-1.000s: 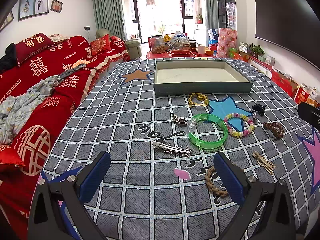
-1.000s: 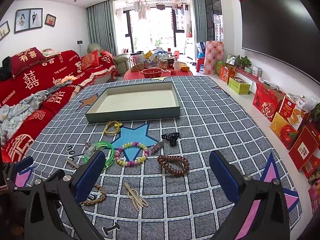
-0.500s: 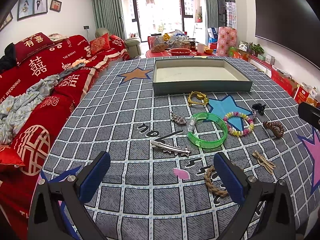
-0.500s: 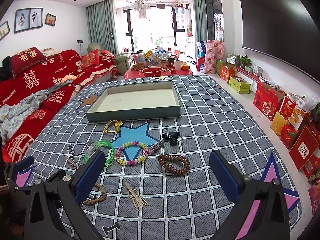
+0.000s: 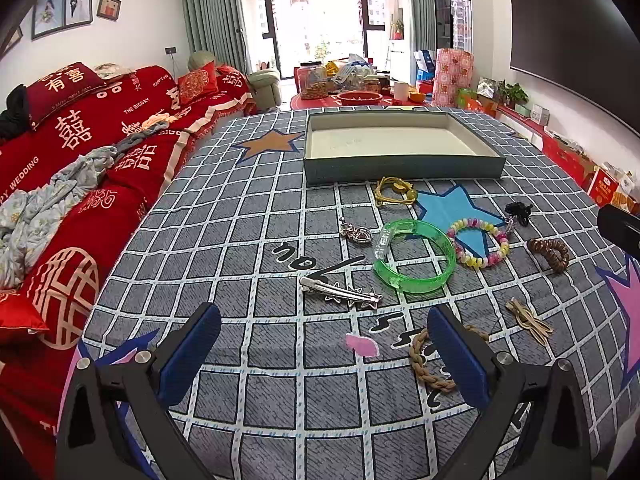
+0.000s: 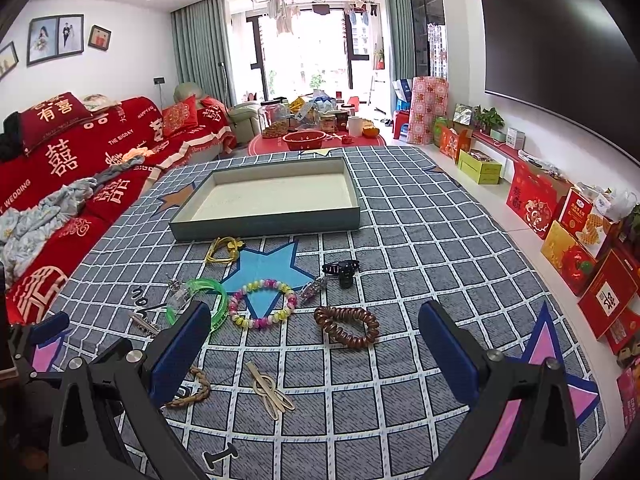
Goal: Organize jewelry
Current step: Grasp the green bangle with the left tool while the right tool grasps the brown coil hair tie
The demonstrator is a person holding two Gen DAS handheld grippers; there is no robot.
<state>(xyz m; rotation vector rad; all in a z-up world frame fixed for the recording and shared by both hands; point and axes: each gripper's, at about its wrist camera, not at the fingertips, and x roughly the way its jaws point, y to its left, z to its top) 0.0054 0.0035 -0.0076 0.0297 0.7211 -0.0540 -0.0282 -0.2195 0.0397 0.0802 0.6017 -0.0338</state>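
An empty grey-green tray [image 5: 400,169] [image 6: 264,224] stands at the far side of the checked cloth. Jewelry lies scattered before it: a green bangle [image 5: 416,258] [image 6: 218,294], a bead bracelet [image 5: 478,242] [image 6: 262,304], a yellow cord piece [image 5: 394,192] [image 6: 222,250], a silver star clip [image 5: 340,290], a silver pendant [image 5: 354,234], a brown coil tie [image 5: 548,254] [image 6: 346,326], a black claw clip [image 5: 518,212] [image 6: 342,272], a braided band [image 5: 426,364] [image 6: 192,394] and tan pins [image 5: 528,320] [image 6: 270,390]. My left gripper [image 5: 324,340] is open near the star clip. My right gripper [image 6: 314,340] is open, with the coil tie between its fingers' line.
A red-covered sofa [image 5: 72,168] runs along the left edge of the cloth. Red and yellow gift boxes [image 6: 576,236] line the floor on the right under a wall screen [image 6: 552,52]. A low red table with jars and a bowl [image 6: 304,138] stands beyond the tray.
Both views have shifted only slightly; the tray and jewelry lie where they were. Both grippers stay open and empty.
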